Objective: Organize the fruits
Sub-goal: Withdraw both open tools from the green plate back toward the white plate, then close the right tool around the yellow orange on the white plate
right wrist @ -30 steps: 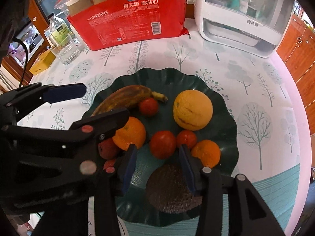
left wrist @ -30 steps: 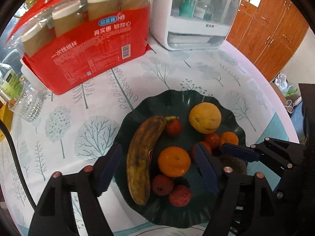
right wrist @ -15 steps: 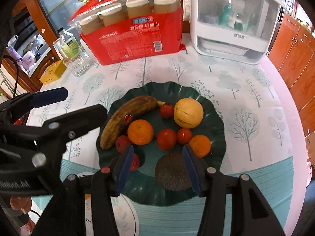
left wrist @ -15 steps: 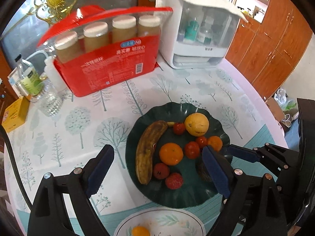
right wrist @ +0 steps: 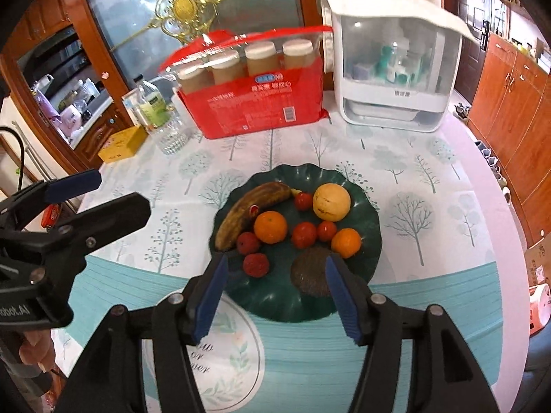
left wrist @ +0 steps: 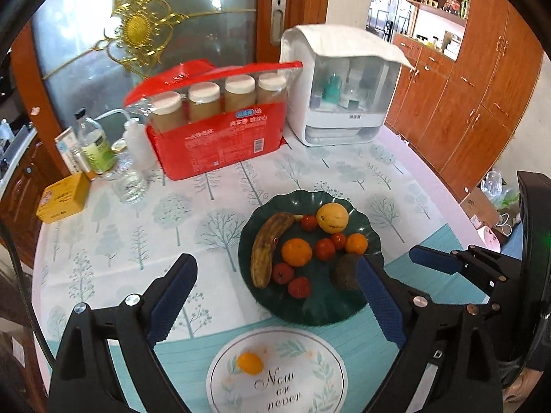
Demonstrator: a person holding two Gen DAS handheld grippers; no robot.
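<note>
A dark green wavy plate (left wrist: 373,241) (right wrist: 370,241) holds a brown banana (left wrist: 265,244), a yellow round fruit (left wrist: 332,218), oranges (left wrist: 297,252), small red tomatoes (left wrist: 324,249), red lychees (left wrist: 299,286) and a dark avocado (left wrist: 346,272). A white printed plate (left wrist: 310,375) near the front edge holds one small orange fruit (left wrist: 250,363). My left gripper (left wrist: 275,303) is open and empty above the table, short of the green plate. My right gripper (right wrist: 275,292) is open and empty, over the green plate's near rim.
At the back stand a red pack of paper cups (left wrist: 220,134), a white storage cabinet (left wrist: 341,103), bottles (left wrist: 94,144), a clear glass (left wrist: 129,182) and a yellow box (left wrist: 63,198). Wooden cupboards (left wrist: 482,86) line the right wall.
Both grippers have pulled back and up from the green plate. The view has widened, and the white plate with the small orange fruit has come into sight.
</note>
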